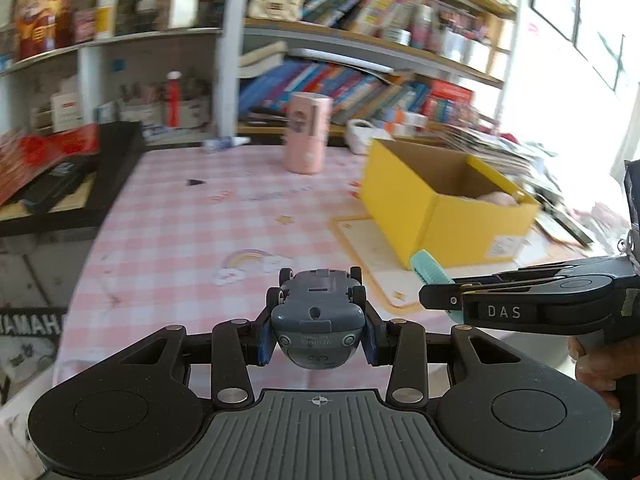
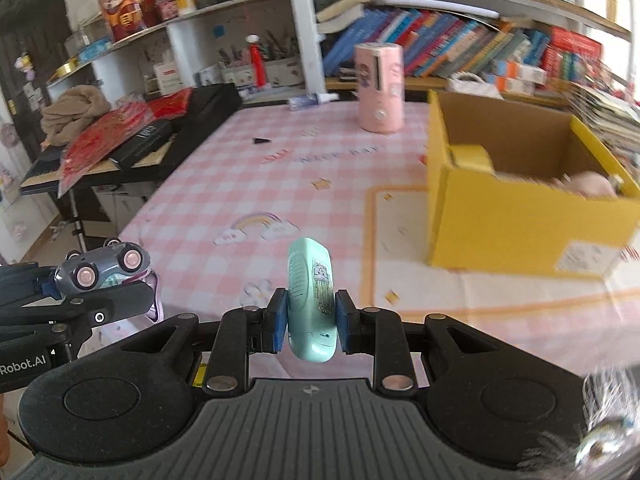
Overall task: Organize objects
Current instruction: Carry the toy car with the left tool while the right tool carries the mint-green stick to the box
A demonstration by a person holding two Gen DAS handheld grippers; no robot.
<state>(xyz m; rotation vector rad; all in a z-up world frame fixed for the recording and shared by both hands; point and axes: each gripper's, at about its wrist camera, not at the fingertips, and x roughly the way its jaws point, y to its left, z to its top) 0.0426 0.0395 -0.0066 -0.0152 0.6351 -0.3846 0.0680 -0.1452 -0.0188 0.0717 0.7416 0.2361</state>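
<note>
Left gripper [image 1: 318, 334] clamped on grey toy car [image 1: 318, 312], right gripper [image 2: 311, 326] pinching mint-green case [image 2: 311, 300] — yellow box [image 2: 520, 208] ahead-right

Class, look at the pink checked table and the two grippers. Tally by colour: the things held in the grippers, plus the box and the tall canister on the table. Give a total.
Grey: 1, toy car in the left gripper
Mint green: 1, case in the right gripper
Yellow: 1, box
Pink: 1, canister
Total: 4
</note>
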